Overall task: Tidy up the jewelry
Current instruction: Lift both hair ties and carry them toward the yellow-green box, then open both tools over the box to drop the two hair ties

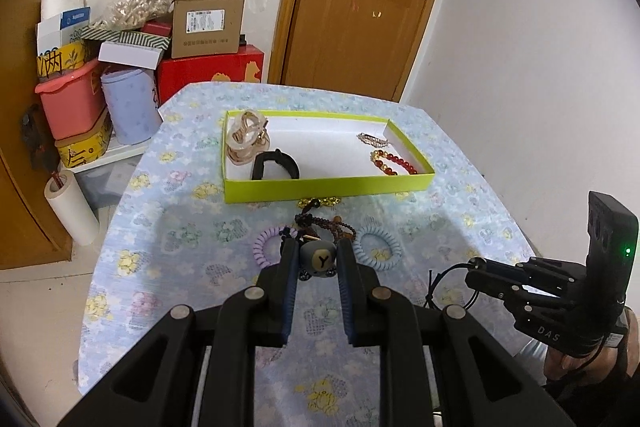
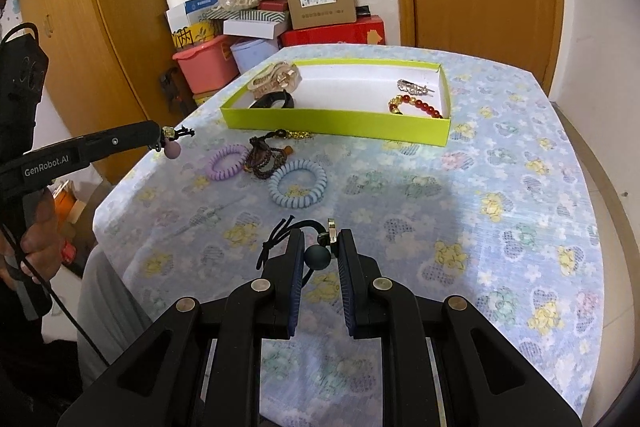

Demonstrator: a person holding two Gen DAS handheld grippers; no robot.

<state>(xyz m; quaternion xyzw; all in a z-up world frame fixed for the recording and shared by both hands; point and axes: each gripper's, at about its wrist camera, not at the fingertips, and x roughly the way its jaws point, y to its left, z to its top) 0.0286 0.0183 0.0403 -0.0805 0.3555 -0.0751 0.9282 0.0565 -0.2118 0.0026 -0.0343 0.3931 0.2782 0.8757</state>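
Observation:
My left gripper (image 1: 318, 251) is shut on a grey bear-face hair tie (image 1: 319, 260), held above the flowered table; from the right wrist view it (image 2: 162, 135) enters at the left with the charm (image 2: 173, 149) hanging from its tip. My right gripper (image 2: 318, 242) is shut on a black cord hair tie with a dark ball (image 2: 317, 257) and a gold charm. The green box (image 1: 320, 187) (image 2: 336, 125) holds beige hair claws (image 1: 245, 139), a black band (image 1: 276, 165), a silver clip (image 1: 372, 139) and a red bead bracelet (image 1: 394, 163).
Before the box lie a purple coil tie (image 2: 225, 163), a blue coil tie (image 2: 298, 189), a brown bead bracelet (image 2: 264, 157) and a gold piece (image 2: 298, 135). Boxes and bins (image 1: 120, 75) are stacked past the table's far left; a door (image 1: 352, 27) stands behind.

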